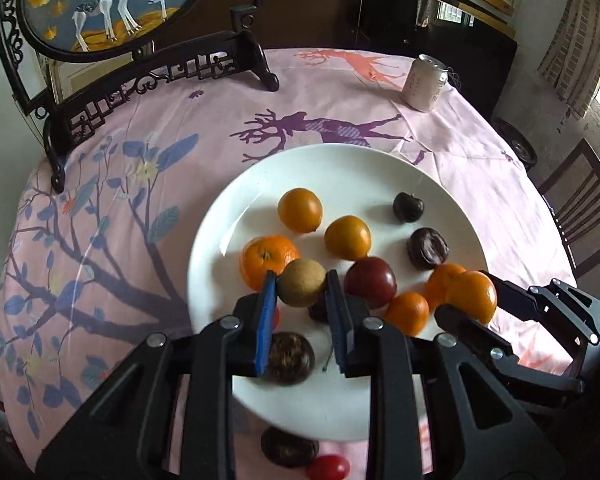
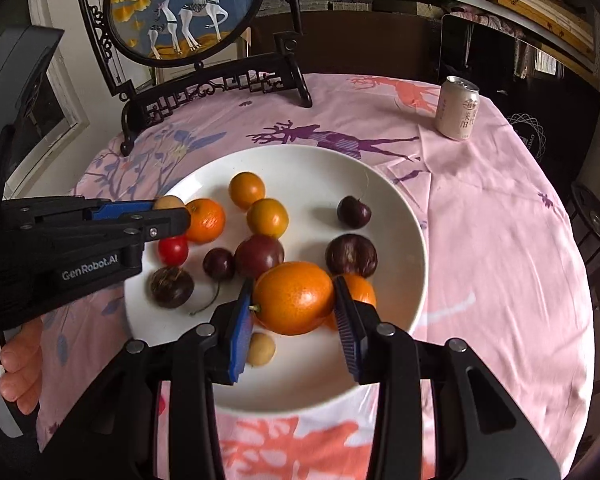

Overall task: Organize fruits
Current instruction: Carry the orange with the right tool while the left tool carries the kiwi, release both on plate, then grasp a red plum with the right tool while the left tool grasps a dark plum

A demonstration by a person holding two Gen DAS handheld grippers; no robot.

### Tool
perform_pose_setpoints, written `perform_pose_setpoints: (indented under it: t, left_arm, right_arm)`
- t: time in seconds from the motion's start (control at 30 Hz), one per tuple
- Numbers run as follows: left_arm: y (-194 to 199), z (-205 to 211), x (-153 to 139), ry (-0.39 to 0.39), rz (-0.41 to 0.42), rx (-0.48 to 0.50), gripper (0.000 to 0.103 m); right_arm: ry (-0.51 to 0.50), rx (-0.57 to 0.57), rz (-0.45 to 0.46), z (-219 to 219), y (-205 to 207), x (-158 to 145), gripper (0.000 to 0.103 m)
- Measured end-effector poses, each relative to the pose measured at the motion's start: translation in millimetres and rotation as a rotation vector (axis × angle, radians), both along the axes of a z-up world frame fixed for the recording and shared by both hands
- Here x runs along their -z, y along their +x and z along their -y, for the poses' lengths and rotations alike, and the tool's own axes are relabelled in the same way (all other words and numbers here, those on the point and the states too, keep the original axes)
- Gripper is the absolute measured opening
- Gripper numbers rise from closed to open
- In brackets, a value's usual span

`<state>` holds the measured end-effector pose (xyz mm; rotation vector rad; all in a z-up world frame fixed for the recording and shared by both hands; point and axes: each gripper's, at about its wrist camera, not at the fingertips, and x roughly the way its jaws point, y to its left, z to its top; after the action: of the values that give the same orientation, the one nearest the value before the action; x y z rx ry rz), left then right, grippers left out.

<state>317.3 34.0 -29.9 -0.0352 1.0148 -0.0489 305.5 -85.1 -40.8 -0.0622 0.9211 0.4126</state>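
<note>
A white plate (image 1: 340,168) (image 2: 414,240) on the pink cloth holds mandarins, yellow-orange fruits, dark plums, cherries and a cherry tomato (image 2: 173,250). My left gripper (image 1: 302,280) (image 2: 172,208) hangs over the plate's left part, shut on a small tan round fruit (image 1: 302,288) (image 2: 168,202). Over the plate's near right part my right gripper (image 2: 294,300) (image 1: 472,300) is shut on an orange (image 2: 294,298) (image 1: 474,294). Another small tan fruit (image 2: 261,349) lies on the plate below the orange. A dark fruit (image 1: 290,446) and a red tomato (image 1: 328,467) lie on the cloth by the plate's near rim.
A drink can (image 1: 424,82) (image 2: 458,108) stands at the table's far right. A round deer picture on a black carved stand (image 1: 160,76) (image 2: 220,88) fills the far left. A wooden chair (image 1: 580,208) is beyond the right edge. A person's fingers (image 2: 20,364) show at lower left.
</note>
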Motion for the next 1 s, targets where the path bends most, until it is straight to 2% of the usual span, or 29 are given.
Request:
perform_pose_setpoints:
  t: [0.1, 0.2, 0.23, 0.27, 0.3, 0.33, 0.57, 0.77, 0.9, 1.0]
  left_arm:
    - [19.7, 1.3, 13.8, -0.013, -0.035, -0.01, 0.025]
    - [26.6, 2.3, 15.4, -0.014, -0.012, -0.018, 0.028]
    - [27.4, 2.5, 14.1, -0.008, 0.0, -0.023, 0.034]
    - [27.9, 2.7, 12.4, -0.009, 0.01, -0.025, 0.053]
    - [27.8, 2.7, 10.1, -0.008, 0.025, -0.03, 0.062]
    - [27.8, 2.6, 7.9, 0.0, 0.038, -0.037, 0.065]
    - [8.7, 0.9, -5.8, -0.02, 0.053, -0.026, 0.065]
    - [-37.8, -17.8, -19.4, -0.081, 0.08, -0.035, 0.065]
    - [-83.2, -49.2, -26.5, -0.109, 0.122, -0.099, 0.069]
    - [-118.7, -78.6, -27.4, -0.099, 0.166, -0.184, 0.071]
  right_arm:
    - [-0.01, 0.005, -0.025, -3.8, 20.9, 10.7, 0.039]
    - [-0.019, 0.005, -0.031, -6.3, 29.5, 17.4, 0.039]
    - [-0.02, 0.009, -0.029, -6.1, 31.1, 18.6, 0.04]
    - [-0.024, 0.015, -0.025, -5.6, 32.2, 19.4, 0.043]
    - [-0.027, 0.021, -0.022, -4.6, 32.6, 19.2, 0.058]
    - [-0.023, 0.027, -0.016, -3.1, 31.8, 18.1, 0.063]
    - [-0.01, 0.028, 0.012, 2.5, 10.8, -2.5, 0.063]
    - [0.038, -0.02, -0.004, -4.4, -50.2, -12.5, 0.063]
    - [0.107, -0.107, -0.042, -21.2, -103.9, -6.9, 0.069]
    - [0.094, -0.163, -0.082, -42.5, -126.4, 9.0, 0.069]
